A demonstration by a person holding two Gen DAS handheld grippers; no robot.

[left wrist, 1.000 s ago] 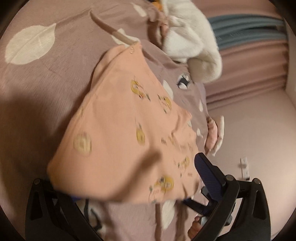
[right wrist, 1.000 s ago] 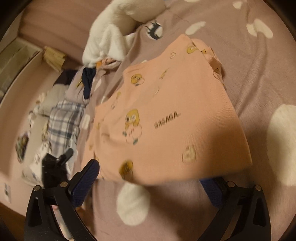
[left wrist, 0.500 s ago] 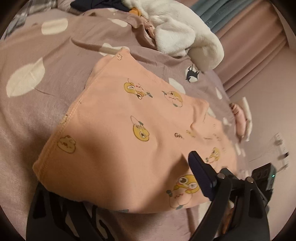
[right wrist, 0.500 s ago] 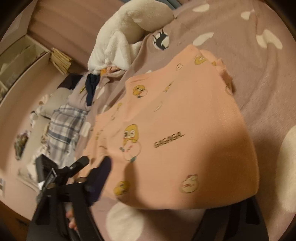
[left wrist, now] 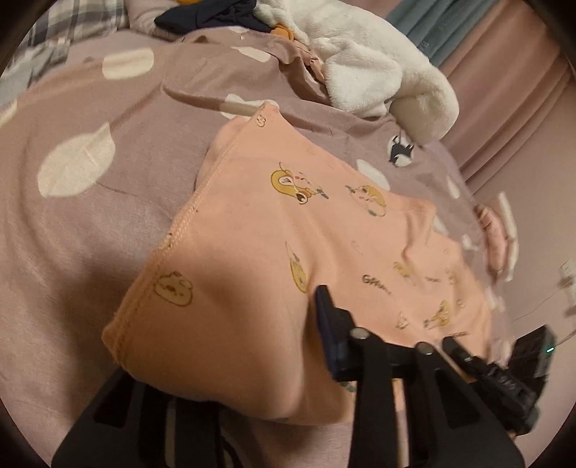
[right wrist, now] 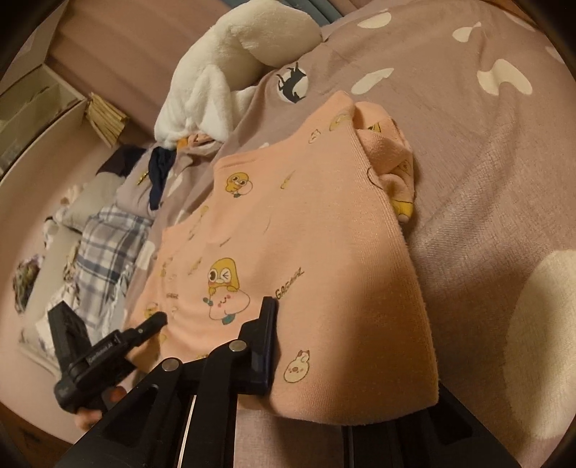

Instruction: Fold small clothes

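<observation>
A small peach garment (left wrist: 273,259) printed with yellow cartoon figures lies on the mauve spotted bedspread (left wrist: 72,234); it also shows in the right wrist view (right wrist: 298,234). My left gripper (left wrist: 230,356) is shut on the garment's near edge, one finger (left wrist: 331,324) on top and the other hidden beneath the cloth. My right gripper (right wrist: 345,345) is shut on the same edge from the other side, one finger (right wrist: 264,334) on top. The right gripper's body shows at the left wrist view's lower right (left wrist: 504,374). A bunched sleeve (right wrist: 392,162) lies at the far side.
A white fluffy plush (left wrist: 374,61) lies at the far end of the bed, with dark clothes (left wrist: 216,18) beside it. Plaid fabric (right wrist: 108,244) and other clothes lie left of the garment. Pink curtains (left wrist: 522,90) hang behind the bed.
Both grippers' jaws have closed from wide open onto the garment's near edge. The garment's edge now sits between the fingers, and both cameras have tilted inward over it.
</observation>
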